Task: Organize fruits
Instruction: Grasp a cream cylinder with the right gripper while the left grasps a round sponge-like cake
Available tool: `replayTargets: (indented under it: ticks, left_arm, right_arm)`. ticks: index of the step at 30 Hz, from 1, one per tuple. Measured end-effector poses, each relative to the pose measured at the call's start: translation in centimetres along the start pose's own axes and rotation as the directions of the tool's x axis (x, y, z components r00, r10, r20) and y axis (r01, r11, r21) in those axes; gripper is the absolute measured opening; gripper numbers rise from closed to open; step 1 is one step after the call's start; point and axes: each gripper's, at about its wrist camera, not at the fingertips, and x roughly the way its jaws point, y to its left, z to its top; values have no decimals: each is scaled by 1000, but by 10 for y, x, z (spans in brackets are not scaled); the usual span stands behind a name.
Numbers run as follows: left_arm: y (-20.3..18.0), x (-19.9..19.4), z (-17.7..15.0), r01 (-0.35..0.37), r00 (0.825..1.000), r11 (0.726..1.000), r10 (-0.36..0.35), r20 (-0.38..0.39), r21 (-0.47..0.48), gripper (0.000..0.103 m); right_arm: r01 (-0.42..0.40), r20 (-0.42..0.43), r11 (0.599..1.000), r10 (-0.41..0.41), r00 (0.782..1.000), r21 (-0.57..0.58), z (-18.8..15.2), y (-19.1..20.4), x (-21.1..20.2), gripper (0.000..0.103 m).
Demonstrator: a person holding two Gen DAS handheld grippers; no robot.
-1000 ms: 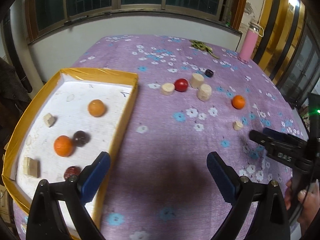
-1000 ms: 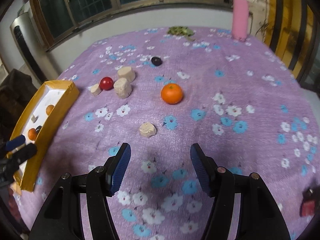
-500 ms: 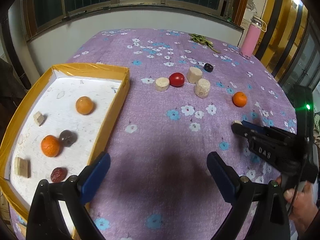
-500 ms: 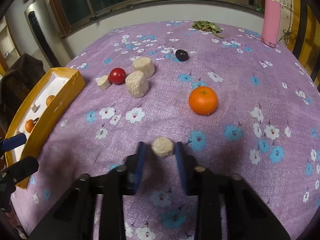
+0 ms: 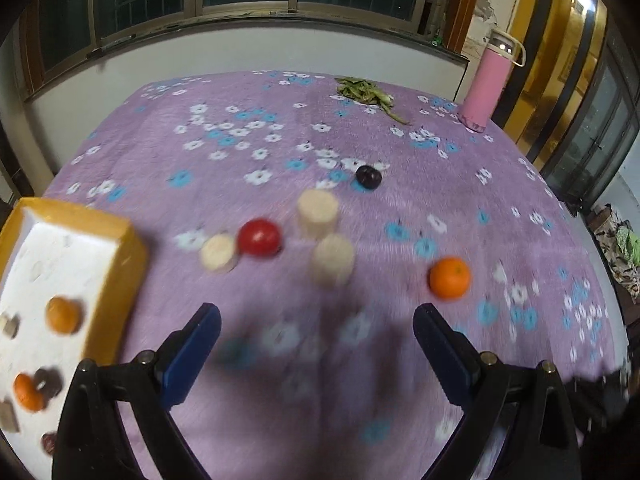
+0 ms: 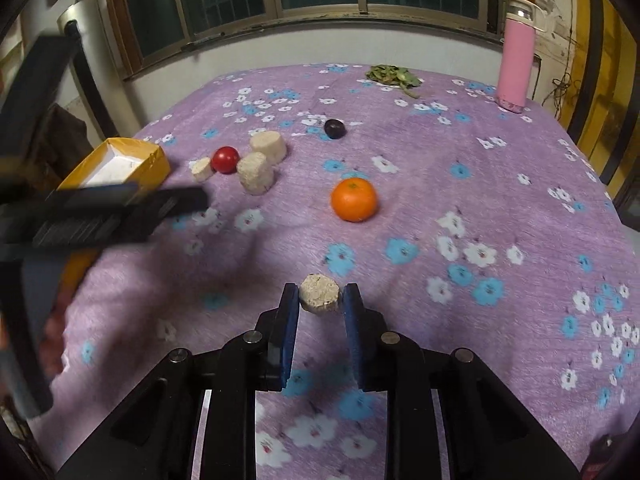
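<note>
My right gripper (image 6: 319, 300) is shut on a small beige round piece (image 6: 319, 293) and holds it just above the purple cloth. An orange (image 6: 354, 199) lies ahead of it; it also shows in the left wrist view (image 5: 449, 278). A red fruit (image 5: 259, 237), three beige cylinders (image 5: 333, 258) and a dark plum (image 5: 368, 176) lie mid-table. My left gripper (image 5: 316, 344) is open and empty over the cloth, right of the yellow tray (image 5: 128, 256), which holds oranges (image 5: 63, 314) and several other pieces. The left gripper appears blurred in the right wrist view (image 6: 120, 212).
A pink bottle (image 5: 489, 84) stands at the far right corner. A pile of green scraps (image 5: 366, 94) lies at the far edge. Windows and a wall run behind the table. The flowered cloth (image 6: 480, 208) spreads to the right.
My right gripper has closed on the small beige piece and lifted it slightly. My left gripper has moved forward and right, away from the tray, toward the cluster of fruit.
</note>
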Motion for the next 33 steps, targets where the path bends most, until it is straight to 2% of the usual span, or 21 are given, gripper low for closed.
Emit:
replayTargets:
  ticks: [2, 5, 7, 9, 10, 11, 20, 26, 33]
  left_arm:
    - [-5, 12, 7, 5, 1000, 1000, -5, -5, -8, 94]
    - [-11, 28, 14, 6, 1000, 1000, -6, -22, -4, 83]
    - [-13, 38, 15, 7, 999, 1000, -7, -41, 3, 68]
    - [-14, 47, 13, 10, 998, 1000, -9, -64, 17, 44]
    - [-15, 47, 12, -4, 999, 1000, 6, -49, 29, 42]
    - [-16, 46, 12, -2, 999, 999, 4, -37, 41, 35]
    - [1, 17, -6, 81, 995, 996, -78, -58, 35, 33]
    - [10, -22, -41, 110, 993, 991, -106, -51, 78, 34]
    - [23, -53, -71, 132, 991, 990, -130, -42, 56, 34]
  right_arm:
    - [-8, -6, 1000, 8, 1000, 23, -2, -6, 1, 22]
    - [-18, -13, 999, 18, 1000, 43, -4, -11, 3, 22]
    - [-22, -16, 998, 23, 1000, 52, -6, -13, 3, 22]
    - [-21, -11, 998, 22, 1000, 60, -7, -16, 3, 22]
    - [-20, -9, 998, 21, 1000, 66, -7, -17, 3, 22]
    - [-20, -8, 997, 21, 1000, 71, -8, -18, 3, 23]
    - [-9, 3, 995, 9, 1000, 97, -10, -20, -2, 22]
    - [18, 9, 993, -19, 1000, 121, -15, -20, -13, 22]
    - [76, -6, 995, -75, 997, 65, -34, -5, -27, 22]
